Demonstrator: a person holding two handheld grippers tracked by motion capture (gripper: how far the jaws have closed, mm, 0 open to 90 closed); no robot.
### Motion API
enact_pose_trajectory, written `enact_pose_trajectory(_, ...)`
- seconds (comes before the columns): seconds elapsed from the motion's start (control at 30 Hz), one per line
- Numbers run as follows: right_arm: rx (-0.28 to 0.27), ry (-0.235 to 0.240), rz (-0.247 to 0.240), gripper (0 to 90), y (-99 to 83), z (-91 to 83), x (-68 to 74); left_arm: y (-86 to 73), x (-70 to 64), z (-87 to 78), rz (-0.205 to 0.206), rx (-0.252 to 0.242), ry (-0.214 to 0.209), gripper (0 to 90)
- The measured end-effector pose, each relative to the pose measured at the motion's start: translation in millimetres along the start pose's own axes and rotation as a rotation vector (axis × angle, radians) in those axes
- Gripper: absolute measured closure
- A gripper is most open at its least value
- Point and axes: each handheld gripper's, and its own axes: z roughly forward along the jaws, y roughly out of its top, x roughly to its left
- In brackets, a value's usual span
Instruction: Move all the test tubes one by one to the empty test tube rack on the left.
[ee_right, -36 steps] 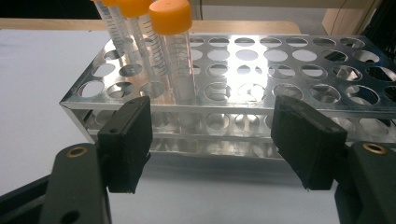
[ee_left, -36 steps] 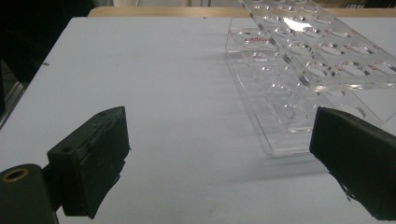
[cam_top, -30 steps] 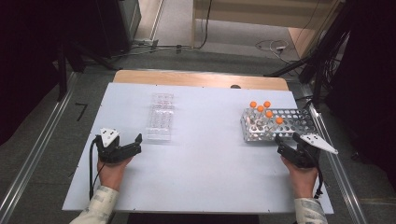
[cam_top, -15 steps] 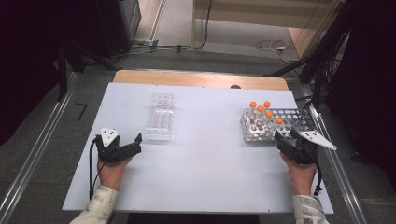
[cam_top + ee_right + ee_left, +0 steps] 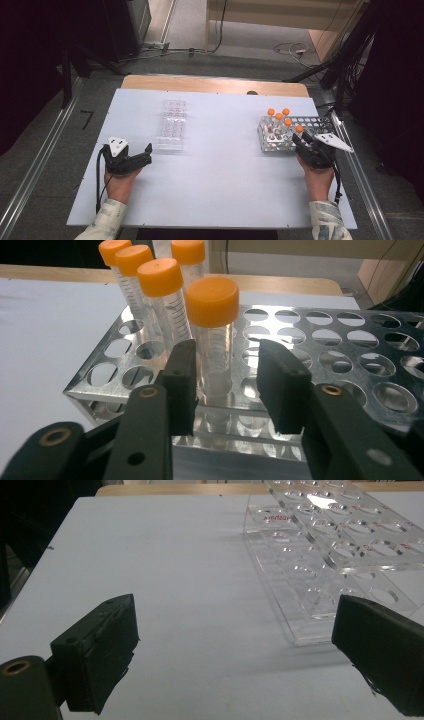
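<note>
A metal rack (image 5: 316, 121) (image 5: 350, 355) at the table's right holds several upright clear tubes with orange caps. My right gripper (image 5: 300, 142) (image 5: 227, 377) is at the rack's near edge, open, its jaws standing either side of the nearest tube (image 5: 299, 129) (image 5: 212, 305). The left jaw is close against that tube and a gap remains at the right jaw. A clear plastic rack (image 5: 171, 126) (image 5: 345, 545) with empty holes lies left of centre. My left gripper (image 5: 146, 154) (image 5: 235, 625) rests open just short of its near end, holding nothing.
The white table top (image 5: 225, 175) has a wooden strip (image 5: 215, 84) along its far edge. Metal rails run down both sides of the table, and cables lie on the floor beyond it.
My right gripper has moved forward and a little left, up to the metal rack and around the nearest tube. The left gripper has stayed where it was.
</note>
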Motion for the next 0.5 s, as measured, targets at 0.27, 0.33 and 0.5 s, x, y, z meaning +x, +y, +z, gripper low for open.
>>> enact_pose_trajectory(0.27,0.018,-0.001,-0.033,70.6,1.2,10.3,5.3,0.7,1.2,0.1,-0.010,0.007,-0.003,5.2)
enact_pose_trajectory(0.33,0.017,-0.005,-0.033,71.1,1.6,9.6,5.6,1.5,1.8,-0.9,-0.010,0.003,-0.010,5.2)
enact_pose_trajectory(0.5,-0.011,-0.010,-0.036,71.6,5.5,4.5,5.2,2.0,-0.8,-1.1,-0.006,0.014,-0.039,5.2)
